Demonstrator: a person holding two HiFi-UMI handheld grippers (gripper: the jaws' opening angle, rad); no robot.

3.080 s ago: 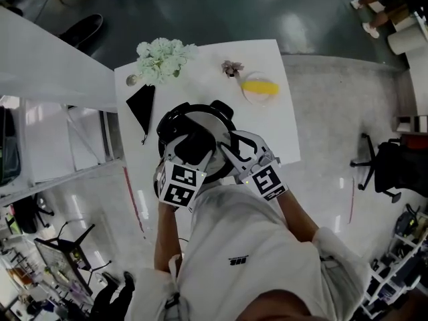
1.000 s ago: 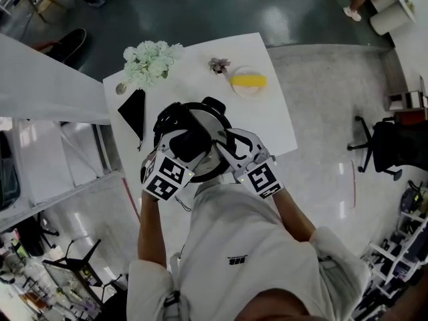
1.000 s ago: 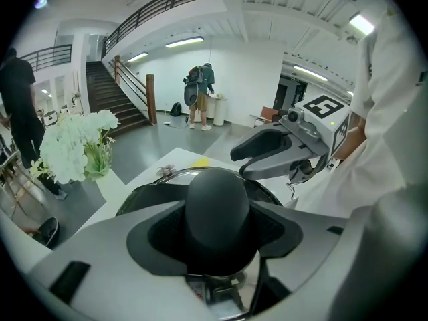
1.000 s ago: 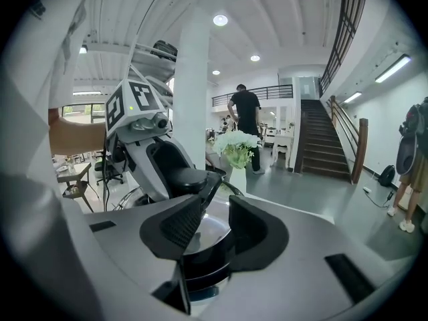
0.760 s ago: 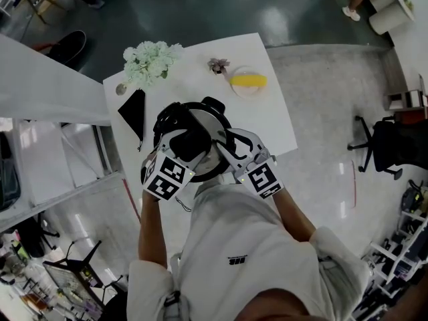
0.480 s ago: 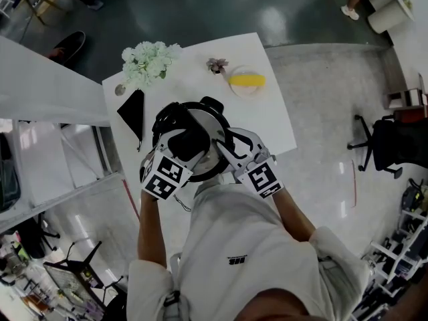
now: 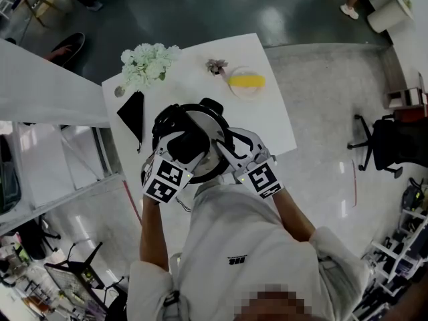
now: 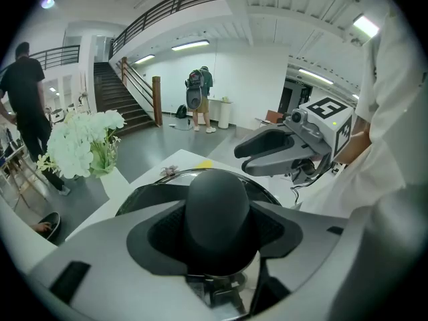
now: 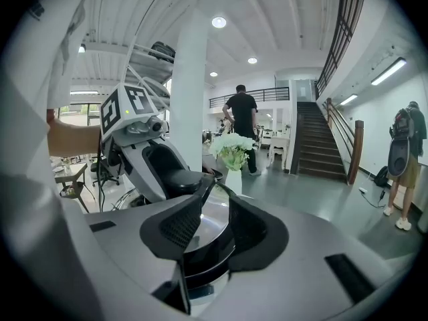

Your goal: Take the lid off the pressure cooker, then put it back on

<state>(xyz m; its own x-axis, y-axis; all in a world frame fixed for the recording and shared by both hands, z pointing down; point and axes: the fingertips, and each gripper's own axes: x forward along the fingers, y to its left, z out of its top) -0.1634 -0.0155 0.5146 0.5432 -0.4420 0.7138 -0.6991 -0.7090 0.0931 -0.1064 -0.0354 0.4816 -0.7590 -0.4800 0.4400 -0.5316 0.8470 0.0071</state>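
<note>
Gripping the hard, slick lid knob, the left gripper should expect a heavy steel lid; the right gripper clamps the pressure cooker by its rim.

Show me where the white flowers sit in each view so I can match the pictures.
Head view: white flowers at upper left.
Left gripper view: left side, mid-height.
Right gripper view: centre, beyond the jaws.
Shared landmark: the cooker lid's black knob.
</note>
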